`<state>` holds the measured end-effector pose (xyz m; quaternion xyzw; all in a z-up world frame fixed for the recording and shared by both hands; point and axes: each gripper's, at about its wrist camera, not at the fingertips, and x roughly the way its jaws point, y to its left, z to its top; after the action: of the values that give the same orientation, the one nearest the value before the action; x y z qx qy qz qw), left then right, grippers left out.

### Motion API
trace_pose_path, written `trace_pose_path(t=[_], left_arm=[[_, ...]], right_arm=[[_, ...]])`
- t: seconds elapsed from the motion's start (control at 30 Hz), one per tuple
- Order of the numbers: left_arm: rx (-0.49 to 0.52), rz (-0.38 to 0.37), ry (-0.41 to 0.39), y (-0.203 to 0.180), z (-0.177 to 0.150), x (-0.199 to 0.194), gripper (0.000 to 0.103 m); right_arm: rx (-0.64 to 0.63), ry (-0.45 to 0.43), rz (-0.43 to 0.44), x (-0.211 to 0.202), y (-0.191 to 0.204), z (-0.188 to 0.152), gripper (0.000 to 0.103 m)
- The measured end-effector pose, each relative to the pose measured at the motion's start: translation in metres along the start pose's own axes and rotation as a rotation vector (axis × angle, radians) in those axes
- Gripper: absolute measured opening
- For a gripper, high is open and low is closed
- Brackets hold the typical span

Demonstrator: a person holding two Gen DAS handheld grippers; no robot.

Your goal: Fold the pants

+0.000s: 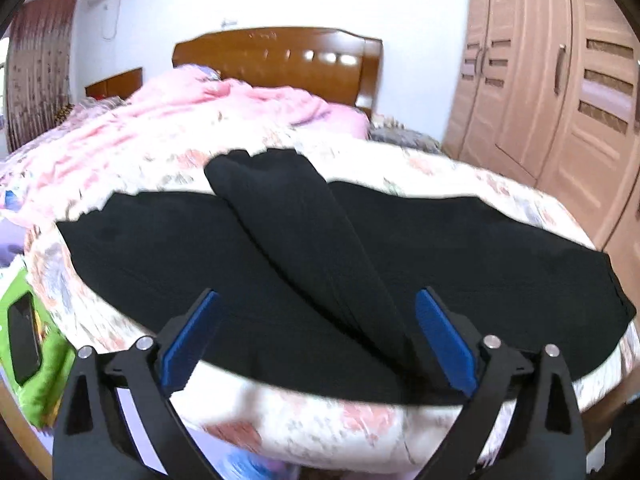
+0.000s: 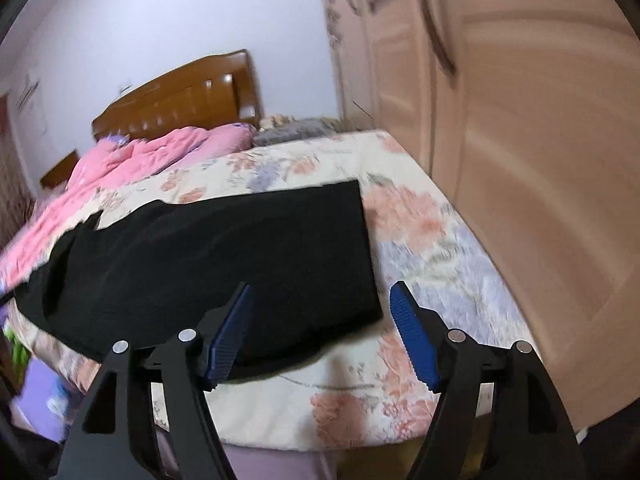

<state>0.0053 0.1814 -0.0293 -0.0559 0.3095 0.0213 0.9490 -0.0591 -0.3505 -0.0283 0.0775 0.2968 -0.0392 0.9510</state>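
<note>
Black pants lie spread across the near end of a floral bedspread. One black part lies diagonally over the rest toward the headboard. My left gripper is open and empty, hovering above the pants near the bed's front edge. In the right wrist view the pants end in a straight right edge. My right gripper is open and empty above that near right corner, its left finger over the cloth and its right finger over the bedspread.
A pink quilt is bunched at the far left of the bed before a wooden headboard. A wardrobe stands close on the right. A green item with a dark phone-like object lies left of the bed.
</note>
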Motion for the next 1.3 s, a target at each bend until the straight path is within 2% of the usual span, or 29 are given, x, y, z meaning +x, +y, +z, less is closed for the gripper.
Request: trace_pose_path(t=[0.13,0.23,0.3,0.4,0.47,0.53,0.6,0.7,0.8,0.87,0.97,1.07,1.2,1.3], left_arm=[[0.019,-0.023,0.025,-0.02,0.008,0.017,0.098],[0.075,-0.045,0.088,-0.047,-0.004,0.043,0.098],[0.129,-0.001,0.144,-0.058,-0.013,0.059,0.098],[0.159,0.032,0.214,-0.06,-0.025,0.074,0.099],[0.105,0.023,0.221,-0.049,-0.024,0.072,0.098],[0.073,0.032,0.175,-0.042,-0.017,0.059,0.098],[0.056,0.033,0.114,-0.037,-0.004,0.042,0.099],[0.038,0.053,0.078,-0.029,0.019,0.036,0.101],[0.03,0.087,0.083,-0.019,0.054,0.053,0.101],[0.01,0.127,0.101,-0.013,0.086,0.079,0.101],[-0.013,0.136,0.212,-0.011,0.13,0.135,0.101],[0.037,0.181,0.282,-0.02,0.163,0.19,0.101],[0.101,0.286,0.417,-0.025,0.176,0.261,0.099],[0.135,0.31,0.484,-0.022,0.168,0.292,0.081]], right_arm=[[0.003,0.026,0.084,0.02,0.009,-0.003,0.07],[-0.012,0.038,0.14,0.036,0.016,-0.006,0.069],[-0.019,0.085,0.111,0.05,0.014,-0.013,0.07],[-0.02,0.083,0.135,0.047,0.009,-0.018,0.07],[-0.004,0.101,0.13,0.042,0.008,-0.013,0.069],[0.008,0.074,0.153,0.03,0.013,-0.002,0.069],[-0.041,0.029,0.178,0.022,0.031,0.011,0.069],[-0.125,0.031,0.219,0.032,0.066,0.027,0.069],[-0.203,0.078,0.227,0.057,0.103,0.04,0.069],[-0.23,0.11,0.232,0.076,0.123,0.047,0.069],[-0.227,0.18,0.258,0.108,0.154,0.056,0.069],[-0.236,0.215,0.288,0.132,0.183,0.058,0.069],[-0.265,0.223,0.32,0.143,0.204,0.053,0.073],[-0.269,0.234,0.321,0.15,0.206,0.049,0.074]])
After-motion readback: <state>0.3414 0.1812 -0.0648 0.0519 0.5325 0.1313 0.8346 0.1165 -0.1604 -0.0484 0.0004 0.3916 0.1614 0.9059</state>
